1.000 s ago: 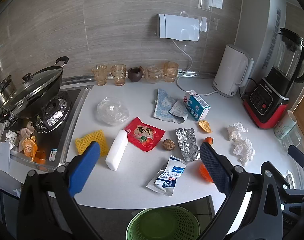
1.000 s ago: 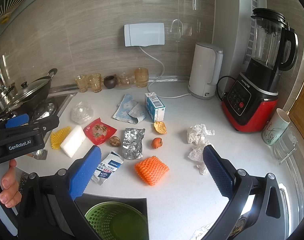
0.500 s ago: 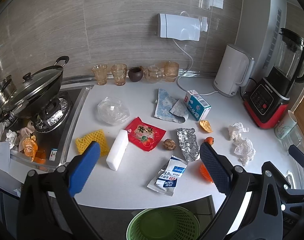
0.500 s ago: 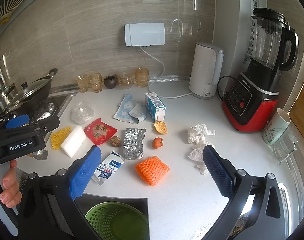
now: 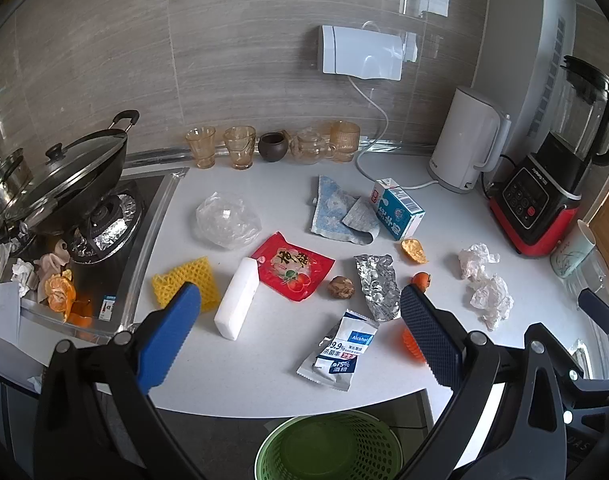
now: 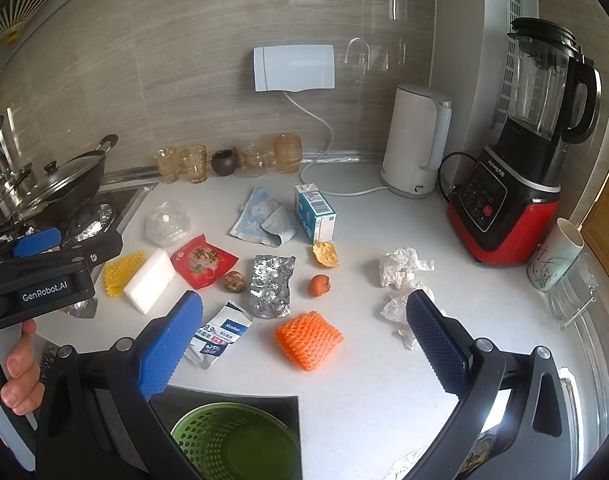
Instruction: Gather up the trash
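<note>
Nothing's moved vs 1 s ago: I keep left gripper (image 5: 300, 316) and right gripper (image 6: 304, 332) wide, empty, above the counter (image 6: 364, 380). Trash untouched; wipe packet (image 5: 338, 350) at 12 o'clock, green bin (image 5: 328, 446) at 6. Collecting not begun.

Both wrist views above counter edge, facing wall, sharing littered countertop (image 5: 272, 352), green bin (image 6: 232, 440)
</note>
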